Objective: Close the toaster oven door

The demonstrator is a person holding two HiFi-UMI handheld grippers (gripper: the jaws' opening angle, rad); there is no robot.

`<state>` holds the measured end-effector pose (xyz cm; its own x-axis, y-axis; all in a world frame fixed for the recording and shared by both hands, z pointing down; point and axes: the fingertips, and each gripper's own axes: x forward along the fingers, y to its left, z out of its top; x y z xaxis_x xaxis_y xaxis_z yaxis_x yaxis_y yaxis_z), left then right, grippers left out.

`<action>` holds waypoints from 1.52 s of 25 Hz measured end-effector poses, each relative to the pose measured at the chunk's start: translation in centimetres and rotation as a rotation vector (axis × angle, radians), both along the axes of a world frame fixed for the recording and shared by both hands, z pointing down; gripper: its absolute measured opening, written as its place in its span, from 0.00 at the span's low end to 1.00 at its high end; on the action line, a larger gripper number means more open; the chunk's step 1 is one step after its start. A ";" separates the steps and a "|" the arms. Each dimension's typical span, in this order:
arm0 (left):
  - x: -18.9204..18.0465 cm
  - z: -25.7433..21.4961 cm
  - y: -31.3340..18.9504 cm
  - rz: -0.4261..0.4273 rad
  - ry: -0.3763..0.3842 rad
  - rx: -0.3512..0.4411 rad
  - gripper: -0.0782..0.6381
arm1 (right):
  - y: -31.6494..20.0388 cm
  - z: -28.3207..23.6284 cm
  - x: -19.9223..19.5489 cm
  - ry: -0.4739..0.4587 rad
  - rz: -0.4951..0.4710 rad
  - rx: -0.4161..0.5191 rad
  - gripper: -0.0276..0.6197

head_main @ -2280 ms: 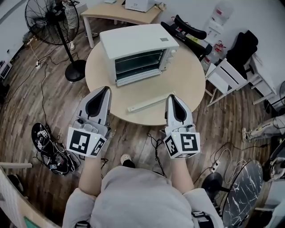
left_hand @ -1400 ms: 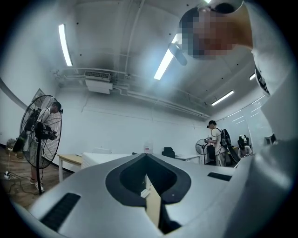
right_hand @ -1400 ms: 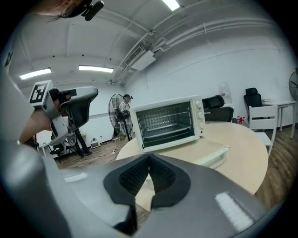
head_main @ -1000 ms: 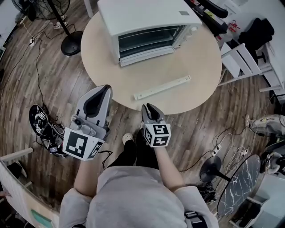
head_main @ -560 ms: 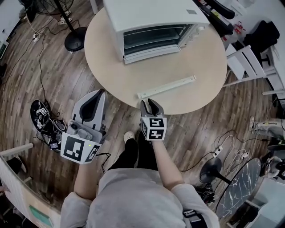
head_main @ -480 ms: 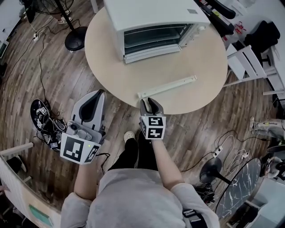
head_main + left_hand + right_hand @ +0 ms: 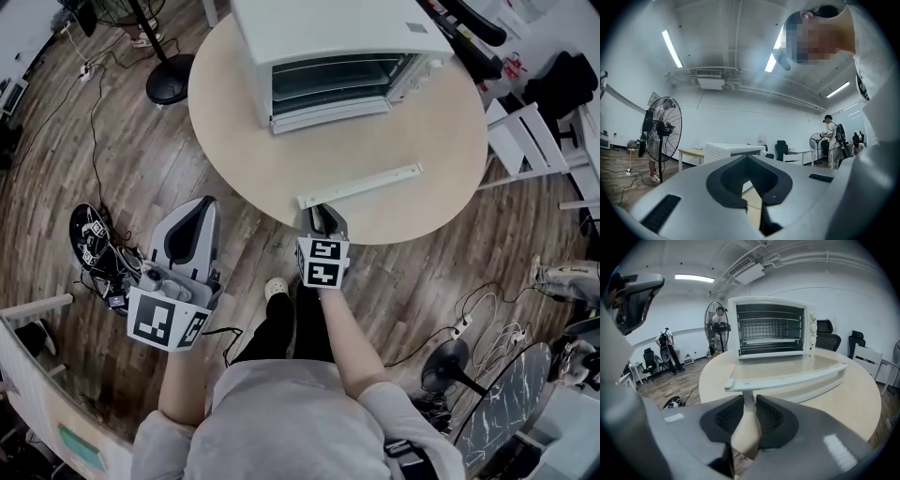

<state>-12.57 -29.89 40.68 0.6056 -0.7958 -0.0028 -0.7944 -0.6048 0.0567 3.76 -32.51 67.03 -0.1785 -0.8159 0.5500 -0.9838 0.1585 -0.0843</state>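
Observation:
A white toaster oven (image 7: 342,42) stands on the round beige table (image 7: 244,141). Its glass door lies open, flat over the tabletop, and ends in a long white handle bar (image 7: 361,186). My right gripper (image 7: 322,214) is at the handle's left end near the table's front edge. In the right gripper view the handle (image 7: 787,378) crosses above my right gripper (image 7: 749,404). Its jaws are closing, and the handle's support post stands between the pads and touches both. My left gripper (image 7: 200,204) hangs over the floor left of the table, shut and holding nothing.
A fan's stand (image 7: 169,80) is on the wood floor behind and to the left of the table. White folding chairs (image 7: 525,131) stand to the right. Cables and gear (image 7: 94,253) lie on the floor by my left gripper. A person's shoe (image 7: 277,286) shows below the table edge.
My right gripper has moved forward and slightly right to the handle's left end, and the post now stands between its jaws. The left gripper has sunk a little lower and back.

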 end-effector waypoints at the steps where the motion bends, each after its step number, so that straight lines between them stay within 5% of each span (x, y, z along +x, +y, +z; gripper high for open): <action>1: -0.1 0.0 0.0 -0.003 0.000 0.000 0.11 | 0.0 0.0 -0.1 0.004 -0.007 0.002 0.19; 21: 1.6 -3.0 -1.2 0.013 0.035 0.052 0.11 | -1.9 -11.2 -1.1 0.017 -0.067 0.236 0.15; 38: 0.8 -5.6 -1.9 -0.041 0.069 0.101 0.11 | -7.2 -18.6 -2.5 0.009 -0.130 0.329 0.05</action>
<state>-11.74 -31.76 35.08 0.5679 -0.8137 -0.1244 -0.8151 -0.5769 0.0526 1.28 -39.74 48.39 -0.2883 -0.9207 0.2631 -0.9542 0.2991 0.0011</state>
